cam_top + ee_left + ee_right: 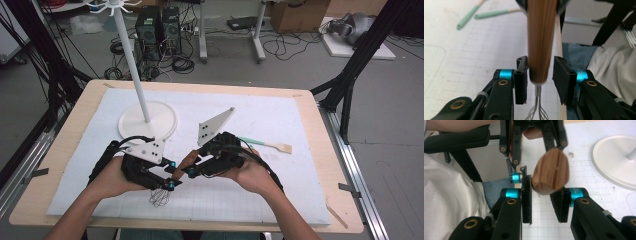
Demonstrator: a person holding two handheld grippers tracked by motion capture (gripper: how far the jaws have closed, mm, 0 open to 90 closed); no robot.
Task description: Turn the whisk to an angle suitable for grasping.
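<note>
Whisk (541, 45) mid-handover: right gripper (543, 195) apparently clamps its wooden handle; left gripper (540, 75) jaws parted, one pad touching; hanging on the stand (131, 60) remains.

1 whisk (160, 196), 1 stand (147, 120), 2 green-handled utensils (491, 14), 2 hand-held grippers (172, 180).

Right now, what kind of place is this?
Likely a lab data-collection bench: a wooden table with a white mat, black frame struts beside it, computer towers and loose cables on the floor.
</note>
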